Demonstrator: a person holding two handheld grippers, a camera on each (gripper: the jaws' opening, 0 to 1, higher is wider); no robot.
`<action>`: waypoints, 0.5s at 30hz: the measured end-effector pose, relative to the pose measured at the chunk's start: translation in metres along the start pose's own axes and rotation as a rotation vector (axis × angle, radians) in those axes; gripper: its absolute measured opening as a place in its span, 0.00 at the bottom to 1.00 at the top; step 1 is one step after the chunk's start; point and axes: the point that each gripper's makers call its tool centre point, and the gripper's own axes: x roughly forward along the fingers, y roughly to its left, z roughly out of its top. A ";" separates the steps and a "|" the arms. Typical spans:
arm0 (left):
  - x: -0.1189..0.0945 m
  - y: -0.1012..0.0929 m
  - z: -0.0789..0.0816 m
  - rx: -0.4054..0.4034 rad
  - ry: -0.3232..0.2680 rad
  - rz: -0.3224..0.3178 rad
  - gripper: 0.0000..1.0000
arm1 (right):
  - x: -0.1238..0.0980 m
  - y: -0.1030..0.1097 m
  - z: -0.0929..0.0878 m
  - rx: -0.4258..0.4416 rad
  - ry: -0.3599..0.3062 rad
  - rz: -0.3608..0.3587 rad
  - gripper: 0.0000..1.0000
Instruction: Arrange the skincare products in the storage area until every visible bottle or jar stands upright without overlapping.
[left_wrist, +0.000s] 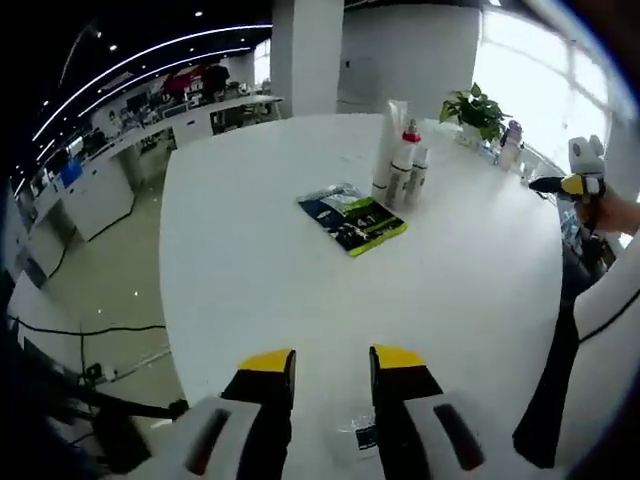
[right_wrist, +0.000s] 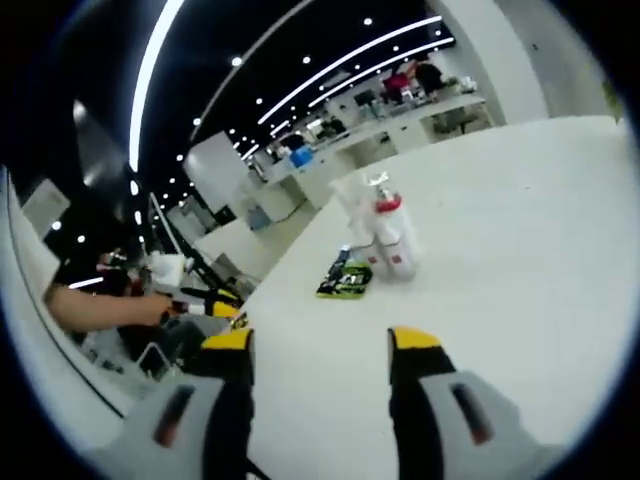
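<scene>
A tall white tube (left_wrist: 390, 135), a white bottle with a red cap (left_wrist: 404, 162) and a small white bottle (left_wrist: 420, 172) stand upright, close together, on the white table (left_wrist: 250, 260). A dark and green sachet (left_wrist: 352, 220) lies flat in front of them. My left gripper (left_wrist: 332, 365) is open over the near table edge, with a small clear item (left_wrist: 360, 436) low between its jaws. The right gripper (left_wrist: 568, 185) shows at the far right, in a hand. In the right gripper view, my right gripper (right_wrist: 320, 345) is open, well short of the red-capped bottle (right_wrist: 390, 235) and sachet (right_wrist: 347, 275).
A potted plant (left_wrist: 478, 108) and a small bottle (left_wrist: 512, 145) stand at the table's far edge. A white chair (left_wrist: 608, 330) is at the right. The left gripper (right_wrist: 215, 300), held by a person's arm (right_wrist: 95, 305), appears at the left. Office desks (right_wrist: 400, 120) lie behind.
</scene>
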 end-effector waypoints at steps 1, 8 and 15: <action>0.001 -0.002 -0.006 -0.026 0.008 0.008 0.46 | 0.000 0.000 -0.001 0.002 0.001 -0.003 0.59; 0.011 -0.014 -0.049 -0.065 0.103 0.059 0.61 | -0.005 0.000 -0.010 0.026 0.011 0.000 0.62; 0.021 -0.007 -0.068 -0.054 0.186 0.099 0.67 | -0.016 -0.009 -0.014 0.048 0.011 -0.025 0.61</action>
